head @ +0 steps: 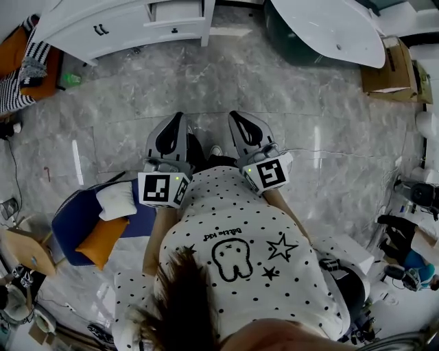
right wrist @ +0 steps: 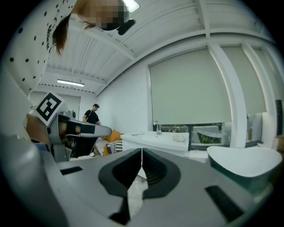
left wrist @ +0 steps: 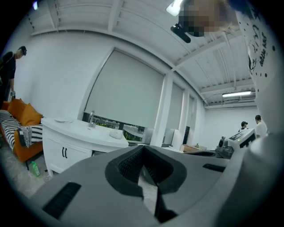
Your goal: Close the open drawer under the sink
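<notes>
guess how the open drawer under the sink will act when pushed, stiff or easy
The drawer looks like a rigid white box, so it likely won't flex. It looks square in the cabinet, so it should slide straight in. The cabinet stands on legs on a glossy floor; a hard shove might nudge it.

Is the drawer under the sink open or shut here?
Open. In the head view the drawer sticks out from the white cabinet front, its inside showing from above.

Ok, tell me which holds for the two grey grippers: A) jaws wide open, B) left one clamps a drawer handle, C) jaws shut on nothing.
C: the left grey gripper and the right grey gripper each show jaws meeting at the tips, nothing between.
</notes>
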### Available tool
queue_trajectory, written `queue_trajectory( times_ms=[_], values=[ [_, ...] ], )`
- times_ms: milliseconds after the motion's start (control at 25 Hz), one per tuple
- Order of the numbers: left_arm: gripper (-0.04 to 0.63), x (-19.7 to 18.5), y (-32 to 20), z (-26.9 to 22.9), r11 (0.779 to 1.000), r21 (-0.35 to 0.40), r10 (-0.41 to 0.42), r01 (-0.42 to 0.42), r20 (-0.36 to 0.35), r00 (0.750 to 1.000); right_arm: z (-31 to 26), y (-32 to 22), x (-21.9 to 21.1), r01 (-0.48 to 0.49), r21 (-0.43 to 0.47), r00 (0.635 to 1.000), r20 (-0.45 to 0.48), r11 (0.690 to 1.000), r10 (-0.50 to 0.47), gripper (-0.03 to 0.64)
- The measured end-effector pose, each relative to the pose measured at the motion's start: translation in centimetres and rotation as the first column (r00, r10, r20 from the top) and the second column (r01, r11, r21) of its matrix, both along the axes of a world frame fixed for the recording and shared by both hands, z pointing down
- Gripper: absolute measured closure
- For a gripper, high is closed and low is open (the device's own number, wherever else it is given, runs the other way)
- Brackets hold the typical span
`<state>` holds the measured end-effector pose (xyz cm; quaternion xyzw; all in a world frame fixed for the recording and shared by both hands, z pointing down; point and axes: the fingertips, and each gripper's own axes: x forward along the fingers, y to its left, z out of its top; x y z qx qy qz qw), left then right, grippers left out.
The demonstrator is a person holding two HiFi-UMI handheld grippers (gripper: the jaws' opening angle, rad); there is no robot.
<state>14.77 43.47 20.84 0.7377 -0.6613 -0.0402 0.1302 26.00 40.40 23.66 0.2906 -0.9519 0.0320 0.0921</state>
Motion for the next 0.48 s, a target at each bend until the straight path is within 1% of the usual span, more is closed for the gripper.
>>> queue_trajectory(
  times_ms=[200,320,480],
  values=[
    [0.592,-4.4,-2.5,-1.7,0.999,0.028,0.021,-0.022,0.031,0.999,-1.0,-2.3,-3.5,-0.048,0.013,0.999,0.011,0.999,0.048,0.603],
    [0.592,-6.7,-3.7,-2.4,0.999,0.040,0.027,-0.028,0.031,0.999,-1.2,-3.5,-5.7,-0.065,0.010,0.998,0.017,0.998,0.065,0.603],
    [0.592,-9.1,-4.3,-1.9,0.998,0.036,0.049,-0.050,0.025,0.998,-1.1,-4.3,-8.4,-0.079,0.020,0.997,0.009,0.997,0.079,0.602]
  ],
)
